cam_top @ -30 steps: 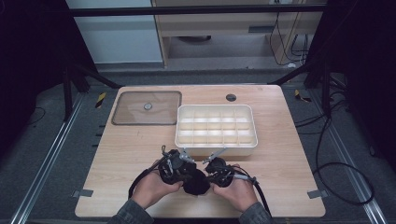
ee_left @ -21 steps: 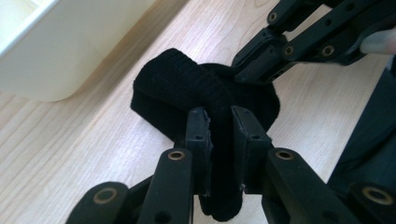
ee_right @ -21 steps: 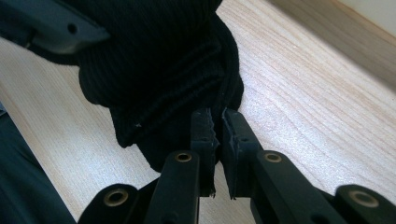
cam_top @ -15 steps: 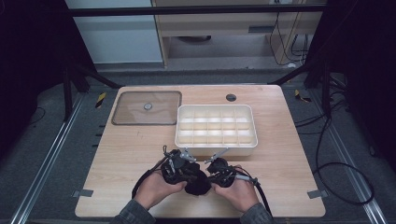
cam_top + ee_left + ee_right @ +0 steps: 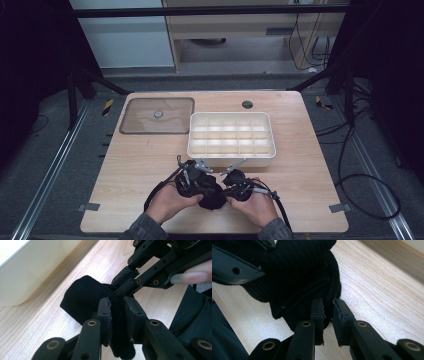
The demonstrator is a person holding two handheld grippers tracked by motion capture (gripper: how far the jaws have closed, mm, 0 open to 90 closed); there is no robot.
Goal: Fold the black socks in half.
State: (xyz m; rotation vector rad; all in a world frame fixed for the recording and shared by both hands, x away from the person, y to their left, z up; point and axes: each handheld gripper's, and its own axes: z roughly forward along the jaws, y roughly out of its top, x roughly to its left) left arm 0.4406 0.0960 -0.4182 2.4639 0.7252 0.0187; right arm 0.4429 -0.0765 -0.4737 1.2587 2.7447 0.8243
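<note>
While both hands sit at the near edge of the table (image 5: 125, 170), the left gripper (image 5: 117, 312) and right gripper (image 5: 327, 308) each pinch one black cloth (image 5: 212, 196) between them, just in front of the one white tray (image 5: 231, 159). One clear lid (image 5: 157, 115) lies beside it. Tray looks like fifteen compartments, hard to count.

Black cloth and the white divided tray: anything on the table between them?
Nothing: in the left gripper view, bare wood runs from the black cloth to the white divided tray; both grippers pinch the cloth.
</note>
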